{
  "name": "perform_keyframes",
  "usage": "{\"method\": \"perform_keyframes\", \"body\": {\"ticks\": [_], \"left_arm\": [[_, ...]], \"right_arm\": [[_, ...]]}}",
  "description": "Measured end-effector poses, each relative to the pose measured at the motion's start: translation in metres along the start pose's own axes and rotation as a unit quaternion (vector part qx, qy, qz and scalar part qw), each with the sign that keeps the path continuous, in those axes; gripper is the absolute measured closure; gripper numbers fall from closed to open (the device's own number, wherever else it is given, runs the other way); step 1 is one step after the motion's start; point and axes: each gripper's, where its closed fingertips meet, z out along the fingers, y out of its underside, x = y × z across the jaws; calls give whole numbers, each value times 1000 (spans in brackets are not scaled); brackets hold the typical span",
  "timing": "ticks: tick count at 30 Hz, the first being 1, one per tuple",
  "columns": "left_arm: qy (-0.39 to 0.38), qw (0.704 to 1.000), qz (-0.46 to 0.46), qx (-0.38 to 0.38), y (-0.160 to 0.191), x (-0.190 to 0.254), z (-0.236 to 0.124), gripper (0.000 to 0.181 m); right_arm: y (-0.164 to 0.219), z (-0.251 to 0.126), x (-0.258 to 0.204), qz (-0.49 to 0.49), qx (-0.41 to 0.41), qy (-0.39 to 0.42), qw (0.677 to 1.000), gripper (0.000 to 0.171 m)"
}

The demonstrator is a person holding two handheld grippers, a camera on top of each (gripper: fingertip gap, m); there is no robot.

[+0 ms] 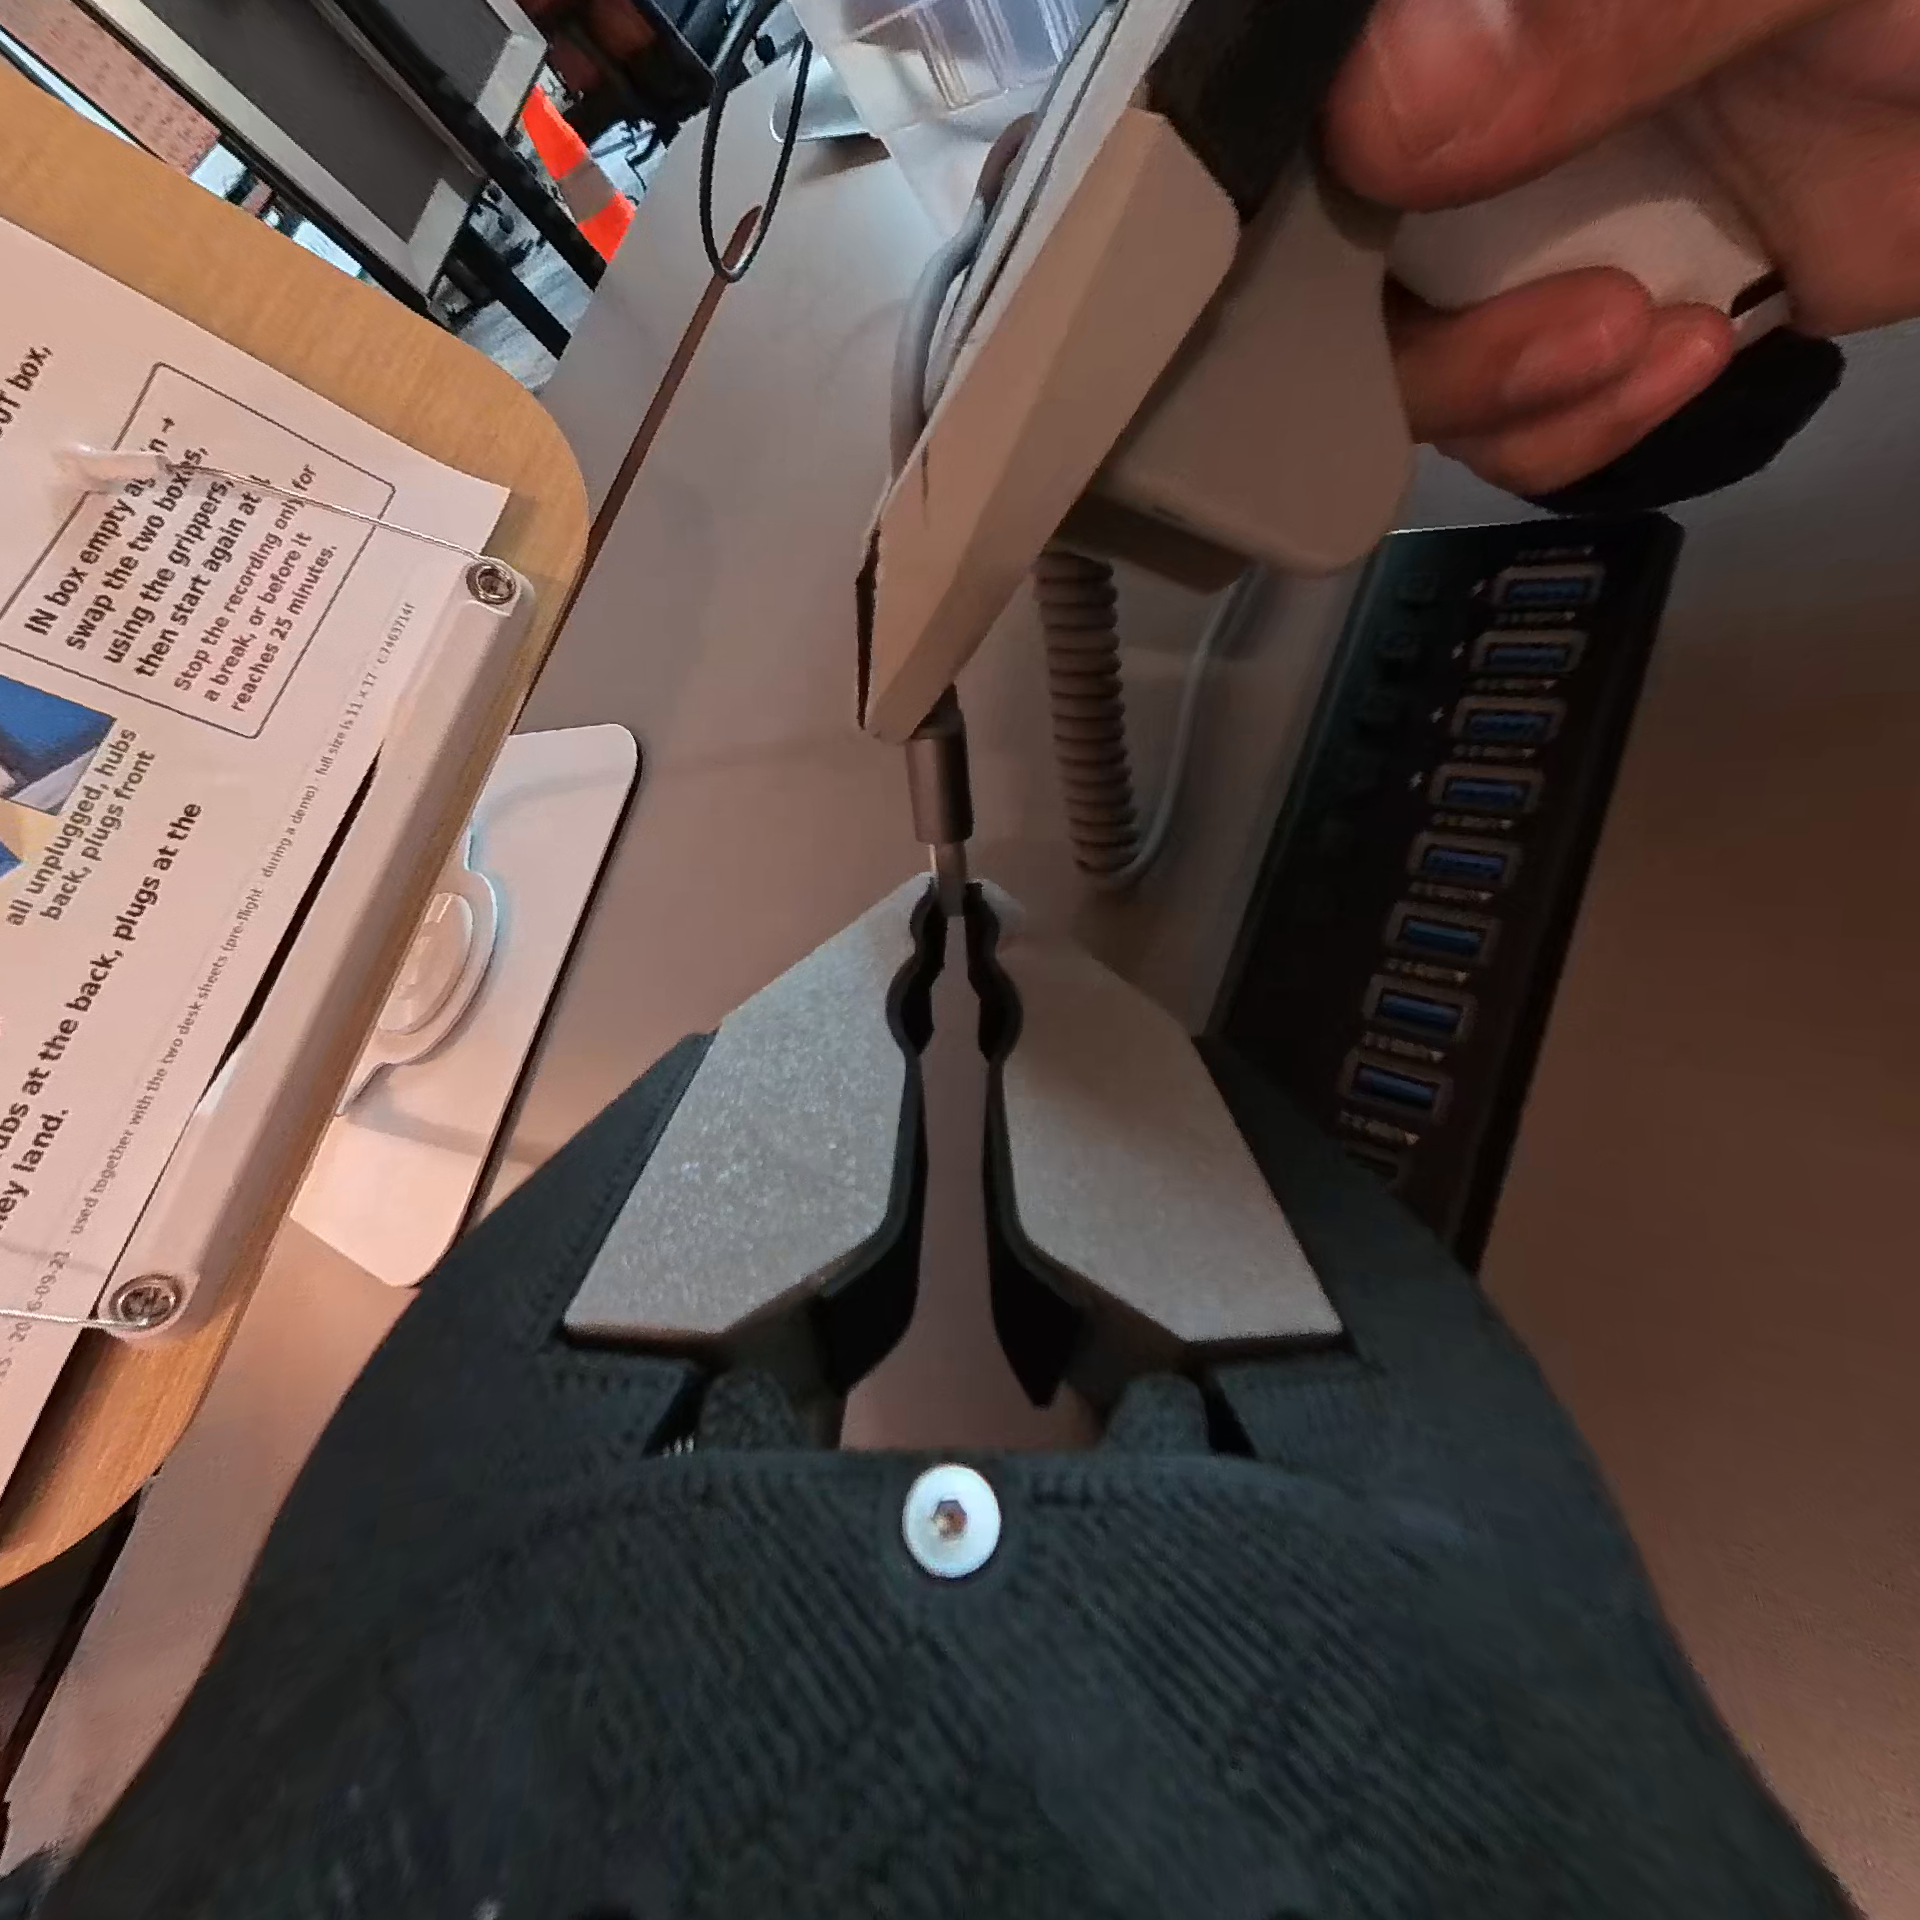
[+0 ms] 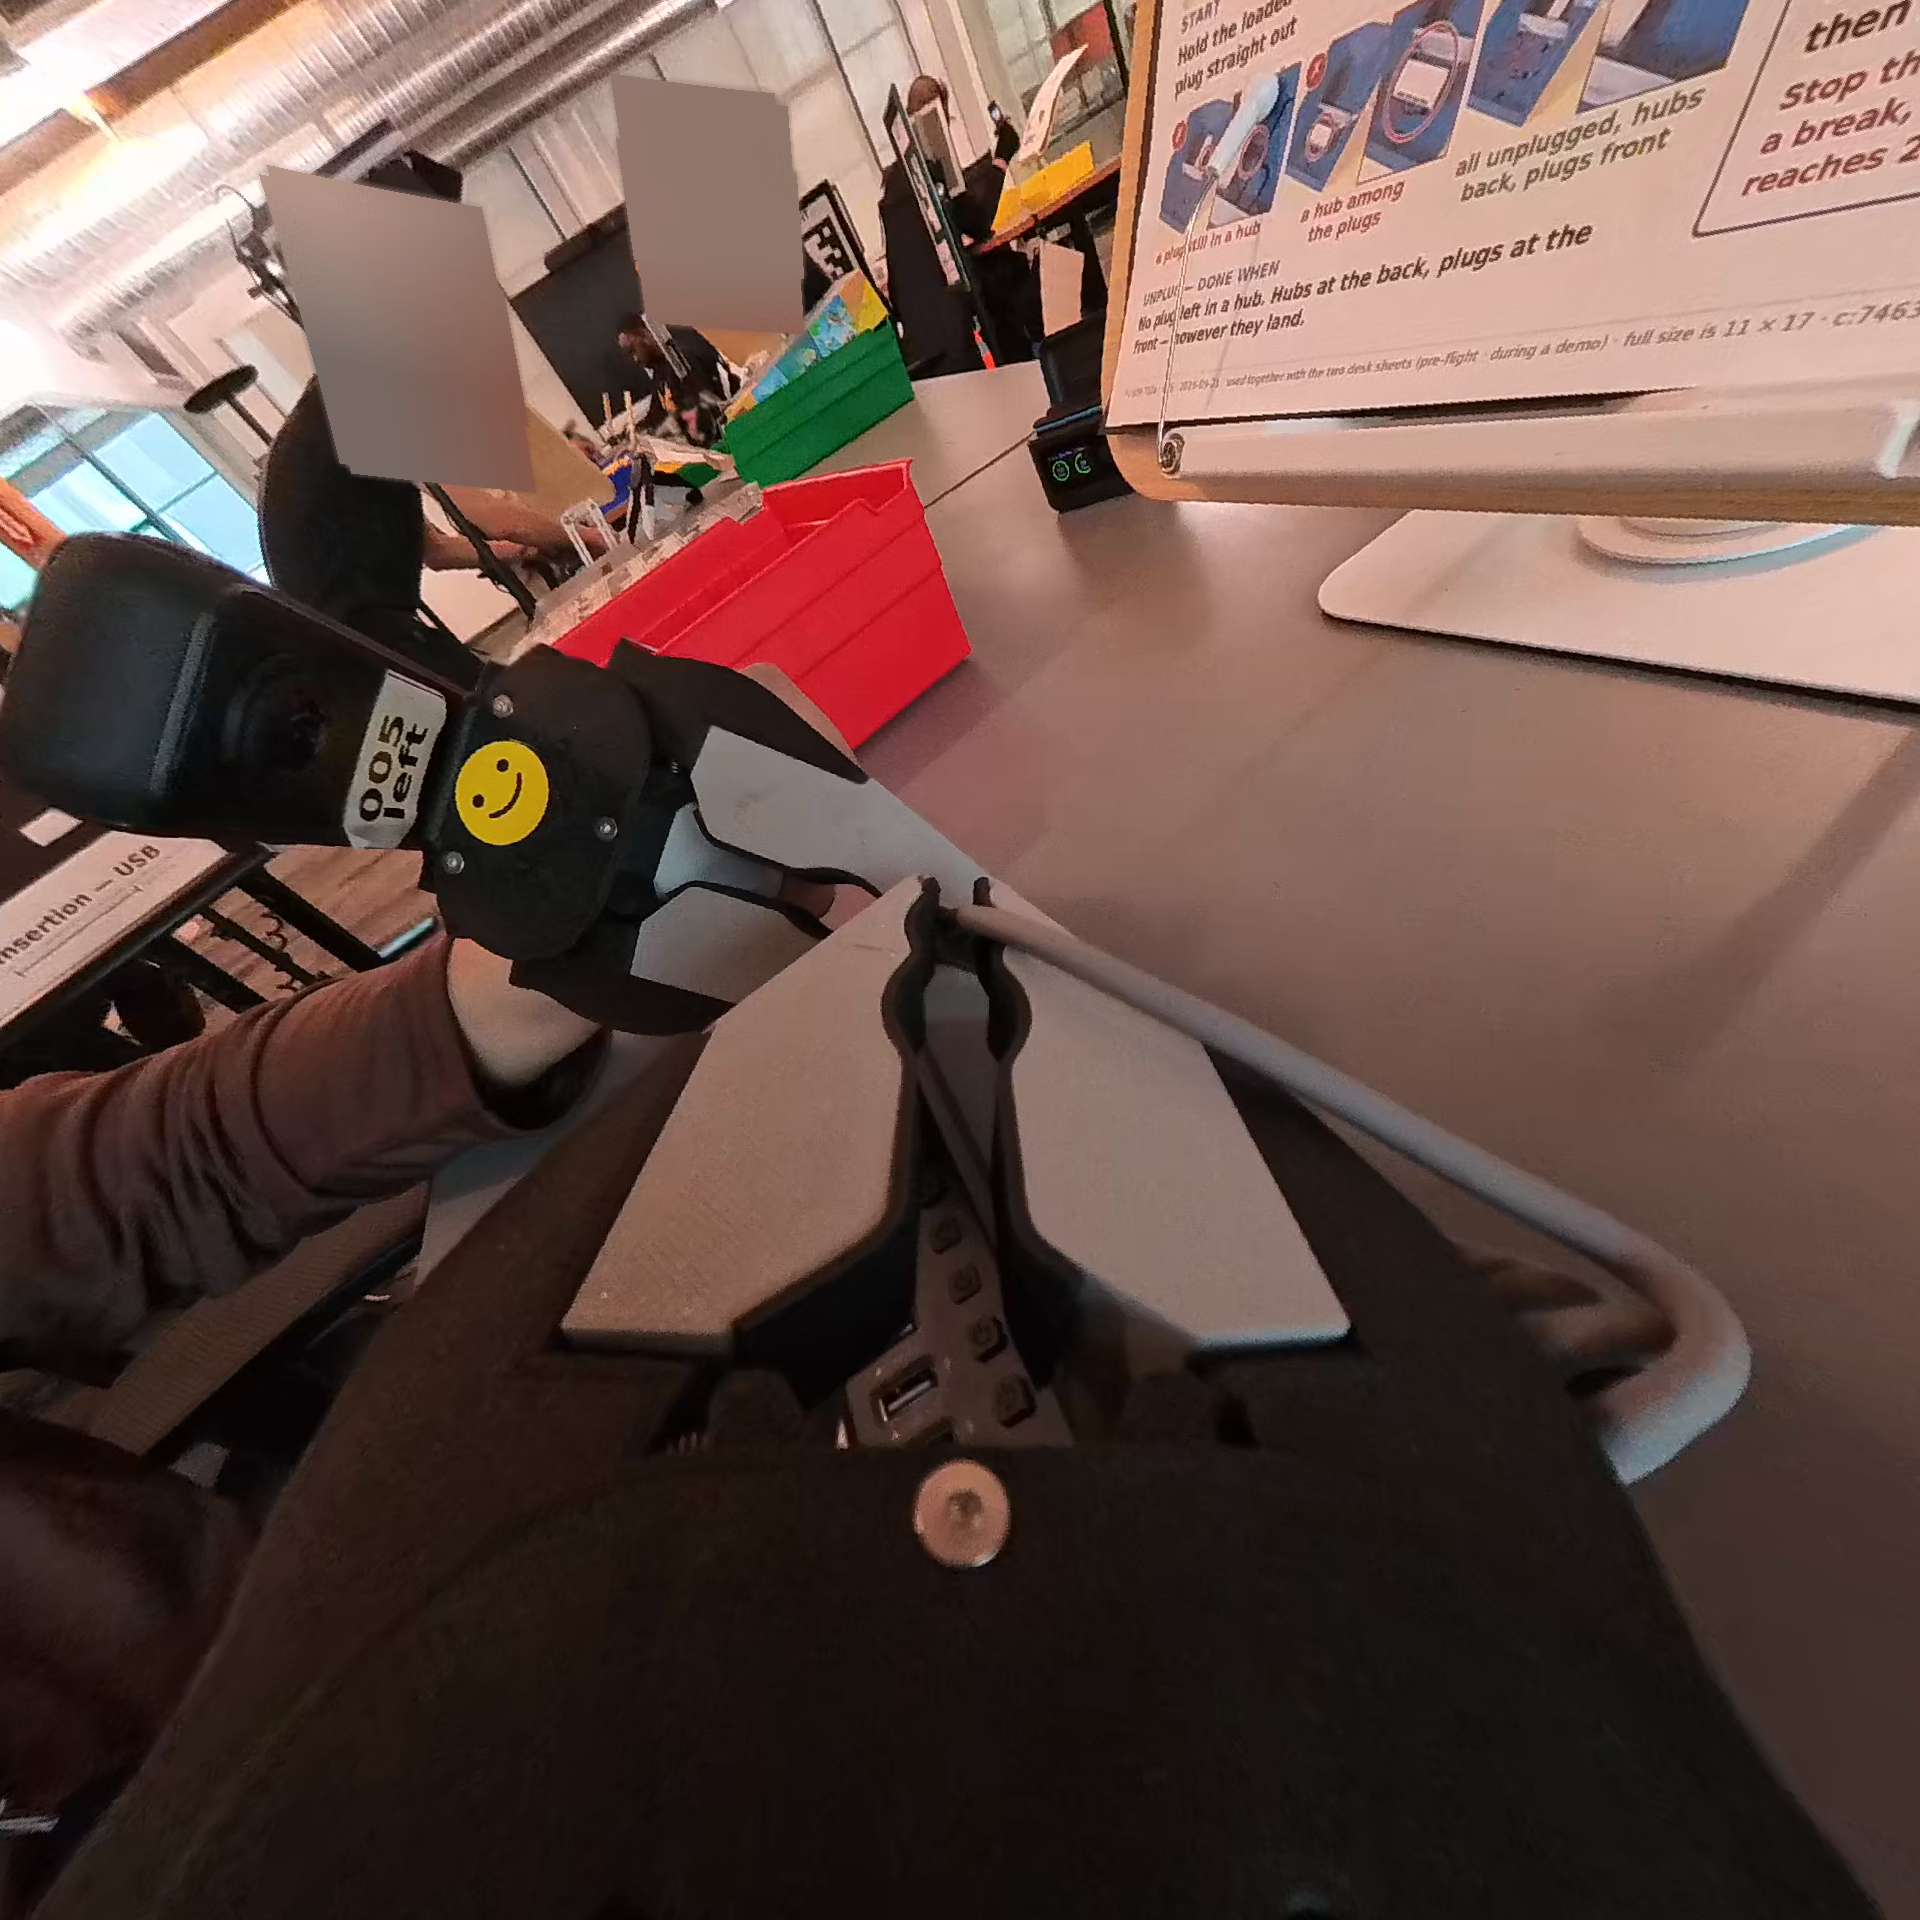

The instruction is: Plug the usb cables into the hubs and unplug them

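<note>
The black hub (image 1: pixel 1455 862) lies on the grey table (image 1: pixel 1714 1039), ports facing up. Above it the right gripper (image 1: pixel 914 717) pinches a grey cable (image 2: pixel 1299 1101) behind its plug (image 1: pixel 938 795), whose metal tip the left gripper (image 1: pixel 954 896) nips. The cable looks light and limp, so the stiff plug body seems the better hold.

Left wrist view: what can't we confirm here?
- Plug: its metal tip is hidden between the left gripper fingertips.
- Hub: lower ports are behind the gripper.
- Right wrist view: right gripper is shut on the cable; its plug is hidden.
</note>
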Motion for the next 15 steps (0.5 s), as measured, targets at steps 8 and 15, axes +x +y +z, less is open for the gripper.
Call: {"method": "perform_keyframes", "body": {"ticks": [8, 15], "left_arm": [[11, 1000, -7, -10, 13, 4, -7, 180], [5, 1000, -17, -14, 20, 0, -14, 180]], "right_arm": [[10, 6, 0, -29, -26, 15, 999, 165], [8, 7, -7, -50, -31, 12, 998, 161]]}}
